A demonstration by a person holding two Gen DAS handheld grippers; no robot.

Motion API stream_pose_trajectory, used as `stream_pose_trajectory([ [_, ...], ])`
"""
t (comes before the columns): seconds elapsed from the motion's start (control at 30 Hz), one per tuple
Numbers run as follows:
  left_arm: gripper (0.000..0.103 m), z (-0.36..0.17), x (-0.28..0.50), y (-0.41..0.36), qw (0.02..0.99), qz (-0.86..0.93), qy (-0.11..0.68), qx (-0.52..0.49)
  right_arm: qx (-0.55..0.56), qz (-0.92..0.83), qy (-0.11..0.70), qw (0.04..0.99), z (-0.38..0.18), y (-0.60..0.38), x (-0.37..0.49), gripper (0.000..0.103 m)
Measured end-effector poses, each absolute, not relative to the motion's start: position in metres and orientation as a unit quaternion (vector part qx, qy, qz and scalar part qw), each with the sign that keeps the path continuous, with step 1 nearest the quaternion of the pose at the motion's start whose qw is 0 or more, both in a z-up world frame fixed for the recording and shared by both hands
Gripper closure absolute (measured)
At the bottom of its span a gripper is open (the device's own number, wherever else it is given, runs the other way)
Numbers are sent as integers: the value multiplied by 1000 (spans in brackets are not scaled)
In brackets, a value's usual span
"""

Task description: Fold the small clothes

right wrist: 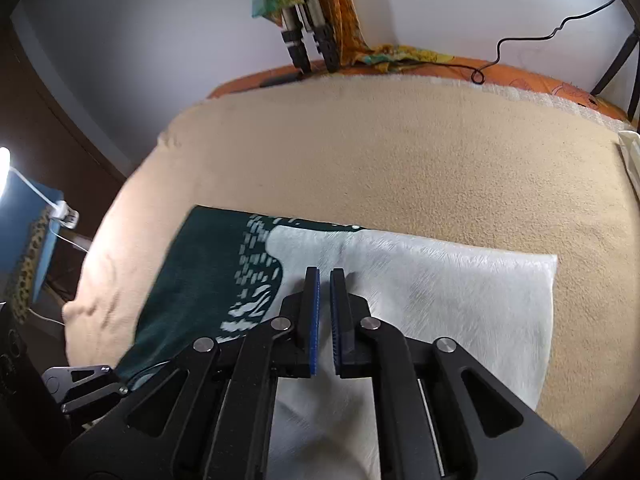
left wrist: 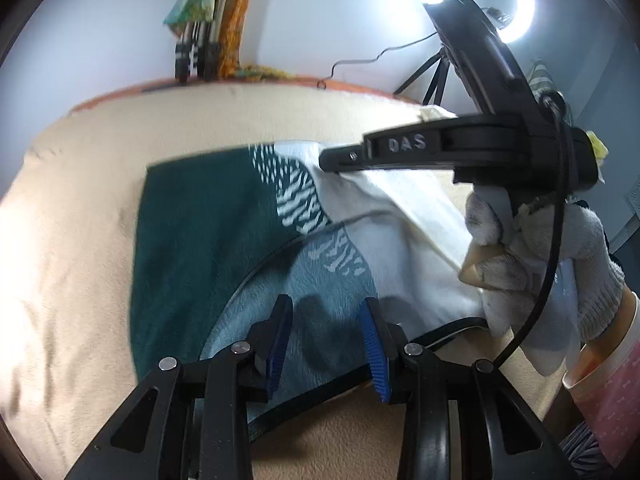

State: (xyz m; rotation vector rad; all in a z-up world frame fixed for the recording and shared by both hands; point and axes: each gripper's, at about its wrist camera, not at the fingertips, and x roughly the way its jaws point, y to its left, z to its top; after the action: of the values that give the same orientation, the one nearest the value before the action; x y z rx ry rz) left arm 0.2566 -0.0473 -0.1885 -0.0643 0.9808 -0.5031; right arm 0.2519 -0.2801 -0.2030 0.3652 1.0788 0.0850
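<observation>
Jaws of the left gripper [left wrist: 326, 336] stand wide apart over one green-and-white garment [left wrist: 208, 232] lying on the beige blanket [right wrist: 400, 152], while the right gripper [right wrist: 325, 280] jaws, nearly closed, hold nothing visible.

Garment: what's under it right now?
The garment lies on the tan blanket, which shows all around it. Its near part is folded over itself, a dark-trimmed edge crossing the green. Anything between its layers is covered.
</observation>
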Motion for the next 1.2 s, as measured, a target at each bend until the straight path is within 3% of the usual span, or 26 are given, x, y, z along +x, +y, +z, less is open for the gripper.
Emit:
stream_pose_trajectory([
  [0.4,67,-157,239,-48,880,-223,420,-6,162,61,523,835,-219,-260,220,97],
  [0.63,67,-146,235,-47,889,-219,402,-3,175,67,514,837,-200,-262,211,95],
  [0.77,62,-143,236,-41,893,-216,395,-7,186,63,493,848,-178,-270,186,63],
  [0.93,49,-138,235,-31,897,-211,387,-14,202,31,476,855,-161,-290,153,58],
  [0.97,45,-138,236,-29,898,-210,386,-16,201,13,471,859,-159,-296,147,47],
  [1.03,39,-138,238,-25,899,-210,383,-20,198,-16,456,868,-154,-307,133,39],
  [1.2,34,-143,258,1,885,-221,403,-74,234,-45,439,866,-161,-339,107,39],
])
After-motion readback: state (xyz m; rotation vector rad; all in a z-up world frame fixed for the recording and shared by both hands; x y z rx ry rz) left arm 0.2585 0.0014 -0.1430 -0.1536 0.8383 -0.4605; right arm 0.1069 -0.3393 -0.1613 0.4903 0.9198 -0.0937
